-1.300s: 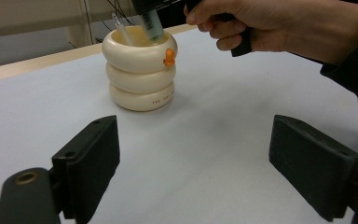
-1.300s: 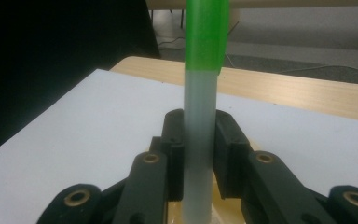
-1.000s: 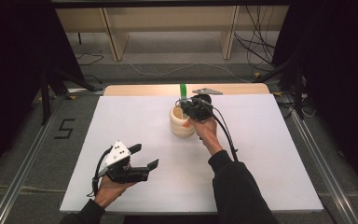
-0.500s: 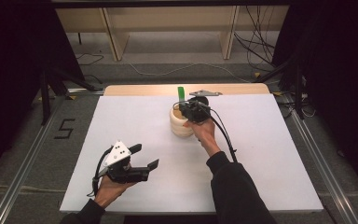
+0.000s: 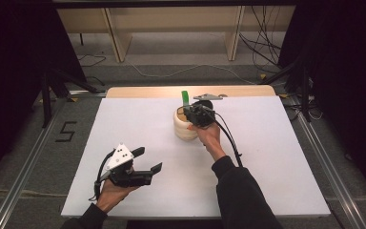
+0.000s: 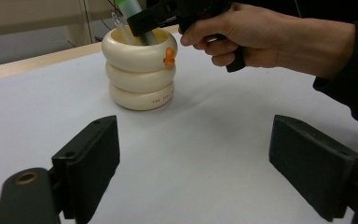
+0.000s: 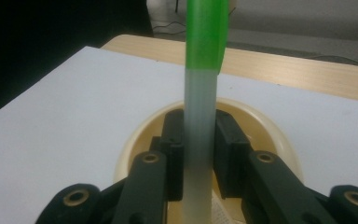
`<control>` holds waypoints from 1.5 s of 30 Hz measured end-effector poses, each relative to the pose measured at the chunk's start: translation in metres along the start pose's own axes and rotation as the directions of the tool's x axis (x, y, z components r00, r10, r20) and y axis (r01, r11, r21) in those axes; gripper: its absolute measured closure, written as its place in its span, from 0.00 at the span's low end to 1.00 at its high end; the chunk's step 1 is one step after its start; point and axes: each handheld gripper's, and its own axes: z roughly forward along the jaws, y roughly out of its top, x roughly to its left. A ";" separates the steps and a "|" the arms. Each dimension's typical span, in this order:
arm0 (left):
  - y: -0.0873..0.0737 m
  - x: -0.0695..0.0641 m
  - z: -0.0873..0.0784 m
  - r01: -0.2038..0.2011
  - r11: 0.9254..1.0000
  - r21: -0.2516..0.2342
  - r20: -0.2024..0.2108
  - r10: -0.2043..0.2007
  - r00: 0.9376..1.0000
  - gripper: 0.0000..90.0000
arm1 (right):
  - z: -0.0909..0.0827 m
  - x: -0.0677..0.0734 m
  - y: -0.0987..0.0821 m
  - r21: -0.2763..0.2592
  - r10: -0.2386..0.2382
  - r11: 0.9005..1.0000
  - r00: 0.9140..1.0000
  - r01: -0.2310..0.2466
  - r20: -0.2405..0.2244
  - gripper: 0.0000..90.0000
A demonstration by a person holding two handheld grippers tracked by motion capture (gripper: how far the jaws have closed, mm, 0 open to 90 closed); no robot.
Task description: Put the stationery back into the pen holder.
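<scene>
From the high view I see my right gripper (image 5: 196,113) over the cream ribbed ring-stacked holder (image 5: 185,128), which stands on the white desk (image 5: 267,157) near the middle of its far edge. The translucent tube with the green top (image 5: 185,98) sticks up from the holder. My left gripper (image 5: 134,168) sits near the near-left corner, jaws apart on nothing.

In the left gripper view my two black jaws stand wide over bare desk; the holder (image 6: 140,74) carries a small orange mark (image 6: 169,56).

In the right gripper view my jaws are clamped on the tube (image 7: 200,126) over the holder's mouth (image 7: 270,126).
</scene>
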 end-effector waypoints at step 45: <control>0.001 0.003 0.000 0.035 0.999 -0.010 0.027 -0.035 0.999 0.17 | -0.089 -0.004 -0.001 -0.095 -0.049 0.995 0.988 0.036 -0.144 0.39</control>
